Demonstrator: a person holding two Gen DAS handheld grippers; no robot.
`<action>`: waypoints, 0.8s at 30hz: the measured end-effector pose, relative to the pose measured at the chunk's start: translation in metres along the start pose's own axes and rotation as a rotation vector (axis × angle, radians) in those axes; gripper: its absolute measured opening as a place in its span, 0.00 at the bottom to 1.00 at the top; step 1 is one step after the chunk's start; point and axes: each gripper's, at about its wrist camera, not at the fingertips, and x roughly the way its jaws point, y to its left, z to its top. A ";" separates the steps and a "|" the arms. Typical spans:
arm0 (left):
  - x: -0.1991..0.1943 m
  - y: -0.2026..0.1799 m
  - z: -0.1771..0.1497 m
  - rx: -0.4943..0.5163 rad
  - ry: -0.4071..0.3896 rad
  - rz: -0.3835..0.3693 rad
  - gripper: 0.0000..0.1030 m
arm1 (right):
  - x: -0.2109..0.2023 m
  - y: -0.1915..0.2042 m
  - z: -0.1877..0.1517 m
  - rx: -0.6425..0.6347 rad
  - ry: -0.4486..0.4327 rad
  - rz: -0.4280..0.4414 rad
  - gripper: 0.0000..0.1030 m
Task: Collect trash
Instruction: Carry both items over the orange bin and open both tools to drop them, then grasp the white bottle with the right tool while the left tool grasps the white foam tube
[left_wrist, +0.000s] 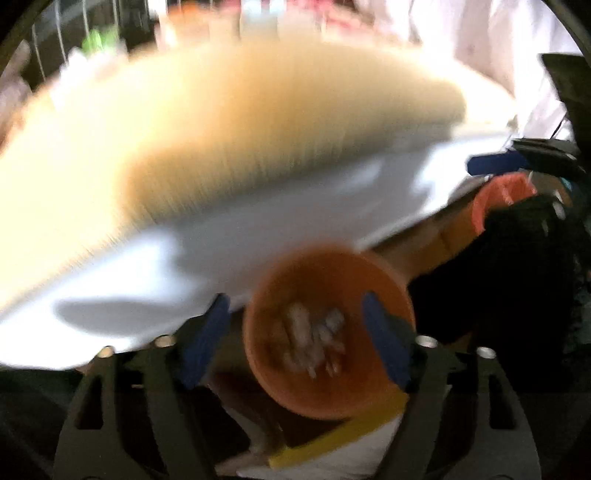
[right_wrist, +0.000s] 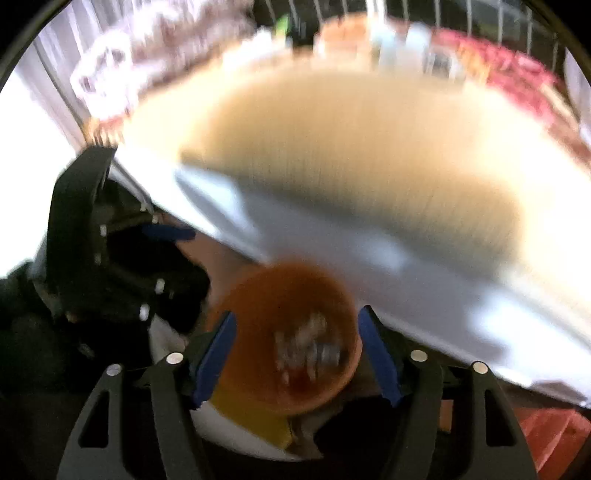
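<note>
Your orange bowl (left_wrist: 328, 332) sits low and just ahead of both sets of tongs, below the near edge of the bench (left_wrist: 110, 206), which fills the upper half of each view. In the left wrist view the bowl lies between the two blue pads but shifted toward the right one; in the right wrist view (right_wrist: 284, 339) it sits fairly centred between them, its left rim right against the left pad. It is round, so it offers no long axis to line up on. Pale crumpled scraps (left_wrist: 314, 343) lie in its bottom (the trash, I judge, though motion blur hides what they are).

Your left tongs (left_wrist: 295, 336) are spread wide, the bowl's rim overlapping the right pad; whether it touches I cannot tell. Your right tongs (right_wrist: 295, 347) are likewise spread wide and pinch nothing that I can confirm. Neither is clearly nearer: both frame the bowl at about the same closeness.

Under the bowl you have a yellow strip (left_wrist: 332, 435) and something white (right_wrist: 236, 439), perhaps a plate or bag rim. At the far right of the left view a second orange object (left_wrist: 498, 199) shows near the other tool's blue pad.

Everything is smeared, so settle both hands before you commit to the bowl
</note>
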 end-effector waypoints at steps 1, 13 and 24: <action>-0.016 0.000 0.009 0.006 -0.070 0.015 0.81 | -0.009 -0.004 0.012 0.006 -0.049 -0.016 0.76; -0.047 0.052 0.091 -0.081 -0.312 0.139 0.88 | 0.022 -0.094 0.167 -0.201 -0.163 -0.257 0.95; -0.024 0.051 0.098 -0.087 -0.272 0.153 0.88 | 0.081 -0.134 0.218 -0.212 -0.014 -0.079 0.95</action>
